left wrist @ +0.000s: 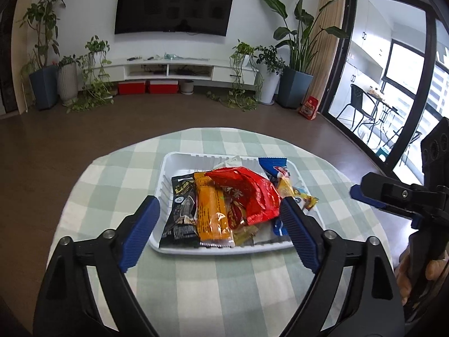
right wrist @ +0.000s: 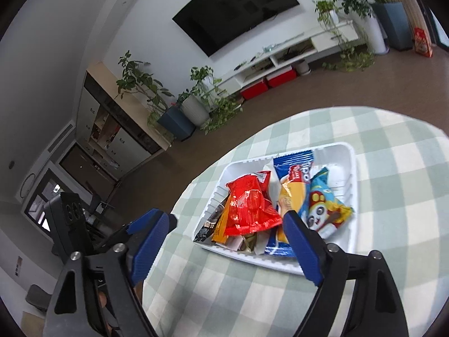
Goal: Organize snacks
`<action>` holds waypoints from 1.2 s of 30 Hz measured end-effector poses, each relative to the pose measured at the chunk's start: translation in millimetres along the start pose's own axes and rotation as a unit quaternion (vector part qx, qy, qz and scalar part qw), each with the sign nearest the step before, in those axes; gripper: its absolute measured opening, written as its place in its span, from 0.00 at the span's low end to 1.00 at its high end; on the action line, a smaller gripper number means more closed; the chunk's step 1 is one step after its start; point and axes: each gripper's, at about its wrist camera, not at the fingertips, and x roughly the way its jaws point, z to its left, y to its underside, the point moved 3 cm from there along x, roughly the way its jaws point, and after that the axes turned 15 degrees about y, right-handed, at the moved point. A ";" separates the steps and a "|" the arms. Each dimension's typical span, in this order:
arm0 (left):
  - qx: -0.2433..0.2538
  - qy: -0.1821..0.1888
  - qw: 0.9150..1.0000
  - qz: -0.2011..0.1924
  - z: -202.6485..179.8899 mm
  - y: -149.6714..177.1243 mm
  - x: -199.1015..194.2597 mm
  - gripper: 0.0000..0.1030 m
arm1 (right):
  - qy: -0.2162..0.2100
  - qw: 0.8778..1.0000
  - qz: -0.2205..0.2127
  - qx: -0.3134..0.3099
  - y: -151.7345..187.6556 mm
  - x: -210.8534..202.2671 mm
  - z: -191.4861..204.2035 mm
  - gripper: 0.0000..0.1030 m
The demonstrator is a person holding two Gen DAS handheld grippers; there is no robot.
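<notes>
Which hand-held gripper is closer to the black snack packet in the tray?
Left. The left hand-held gripper hangs open just in front of the black snack packet. The right hand-held gripper sits farther toward the tray's blue-packet side.

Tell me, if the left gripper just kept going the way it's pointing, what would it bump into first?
Probably the red snack packet heaped in the white tray. The left gripper is open and aimed down at that pile, though depth is hard to judge here.

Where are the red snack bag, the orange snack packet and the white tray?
red snack bag point(left wrist: 249, 193), left wrist view, crinkled middle.
orange snack packet point(left wrist: 212, 213), left wrist view, printed front.
white tray point(right wrist: 346, 151), right wrist view, far rim.
</notes>
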 end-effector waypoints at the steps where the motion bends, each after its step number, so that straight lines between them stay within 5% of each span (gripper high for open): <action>1: 0.003 -0.003 1.000 -0.003 -5.9 2.3 -7.4 0.86 | 0.007 1.000 -0.008 -0.002 2.1 -8.1 -0.2 0.92; 4: 0.014 -0.017 1.000 -0.014 -26.2 10.4 -33.4 0.93 | 0.033 0.999 -0.043 -0.006 10.2 -38.6 -2.4 1.00; 16: 0.055 -0.061 0.995 -0.061 -112.3 42.4 -133.5 0.94 | 0.112 0.980 -0.159 -0.032 57.2 -161.0 2.7 1.00; 27: 0.102 -0.074 0.988 -0.084 -178.5 70.5 -193.2 0.94 | 0.123 0.970 -0.200 -0.069 96.8 -211.6 28.9 1.00; 36: 0.112 -0.082 0.986 -0.092 -192.8 79.1 -214.4 0.94 | 0.130 0.961 -0.227 -0.086 110.7 -236.7 42.3 1.00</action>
